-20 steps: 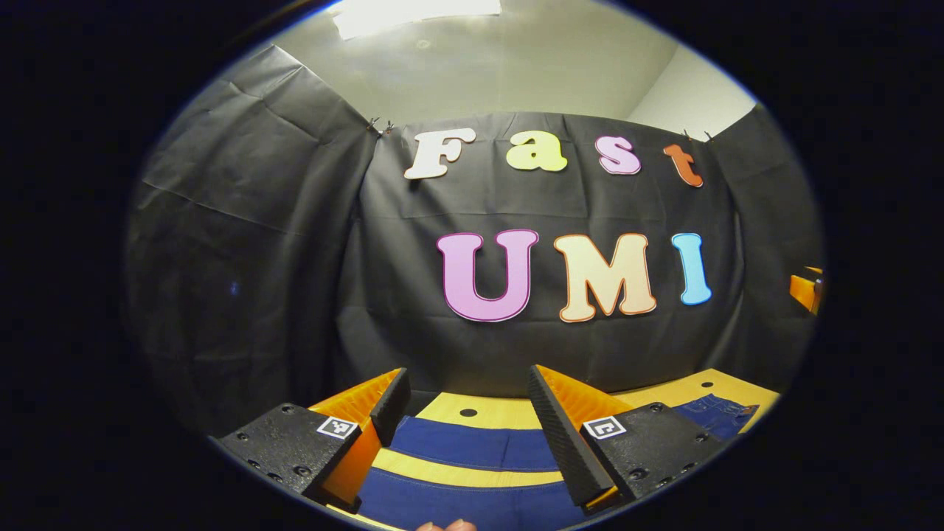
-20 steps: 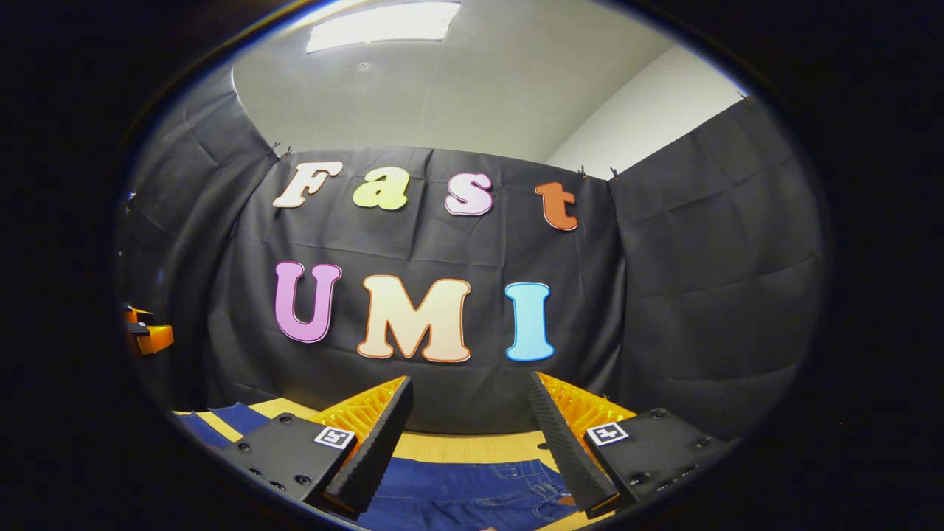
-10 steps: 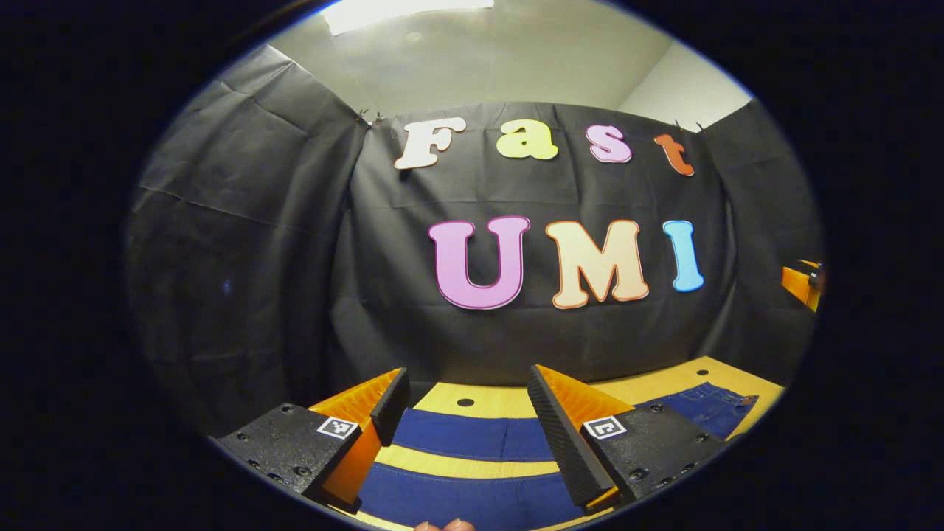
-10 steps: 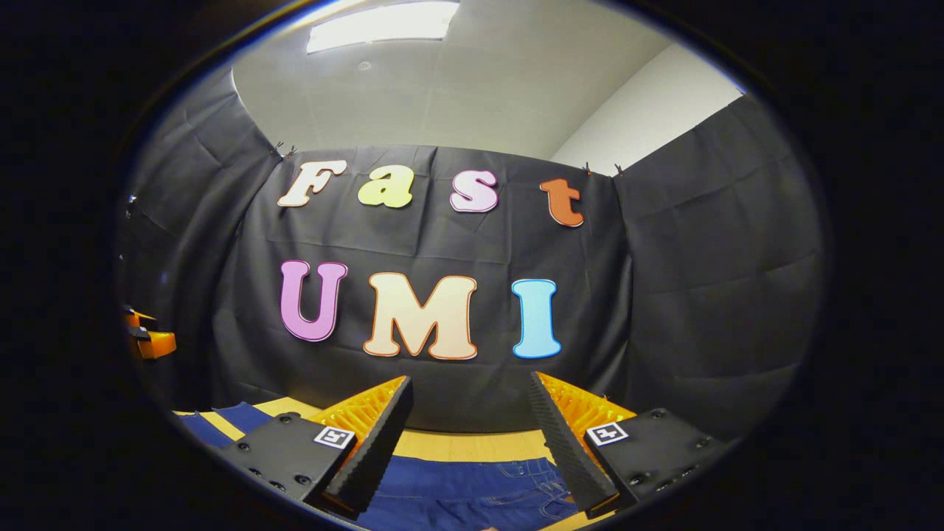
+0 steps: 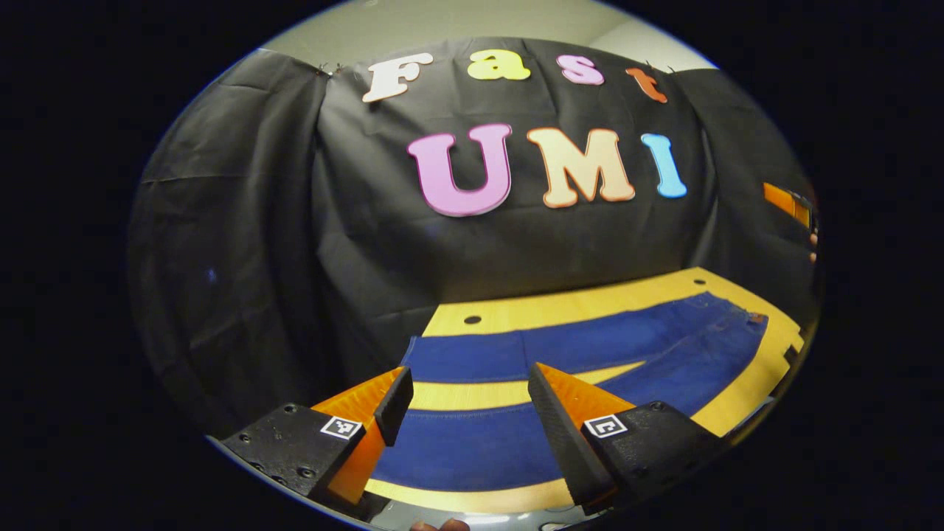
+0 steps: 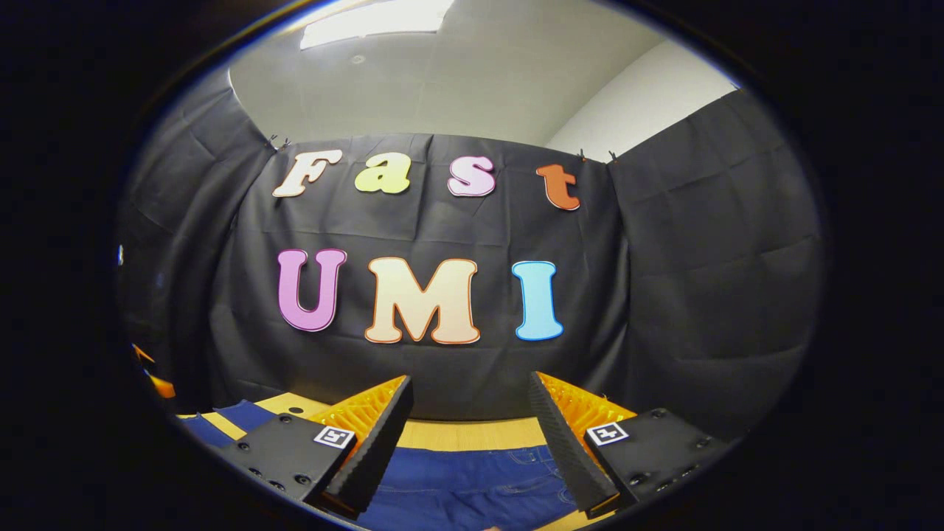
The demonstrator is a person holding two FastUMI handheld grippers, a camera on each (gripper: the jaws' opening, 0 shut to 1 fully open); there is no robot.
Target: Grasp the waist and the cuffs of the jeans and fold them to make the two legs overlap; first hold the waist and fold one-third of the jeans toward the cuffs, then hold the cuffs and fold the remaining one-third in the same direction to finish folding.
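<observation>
Dark blue jeans [image 5: 531,346] lie flat on a yellow wooden table [image 5: 590,299], the two legs spread apart with a strip of table between them. Their cuffs lie at the left in the left gripper view and the waist [image 5: 737,332] runs off to the right. My left gripper [image 5: 472,413] hovers open above the near leg close to its cuff, with nothing between its fingers. In the right gripper view the waist end of the jeans [image 6: 479,483], with pockets and seams, lies below my open right gripper [image 6: 472,435], which holds nothing.
Black cloth walls close the booth behind and at both sides of the table. A small round hole [image 5: 472,320] sits in the tabletop near the far cuff. The other gripper [image 5: 789,203] shows at the right edge of the left gripper view, and its counterpart [image 6: 155,376] at the left edge of the right gripper view.
My left gripper has tilted downward, so much more of the table and both jeans legs have come into sight. The right gripper has barely moved. Both stay open.
</observation>
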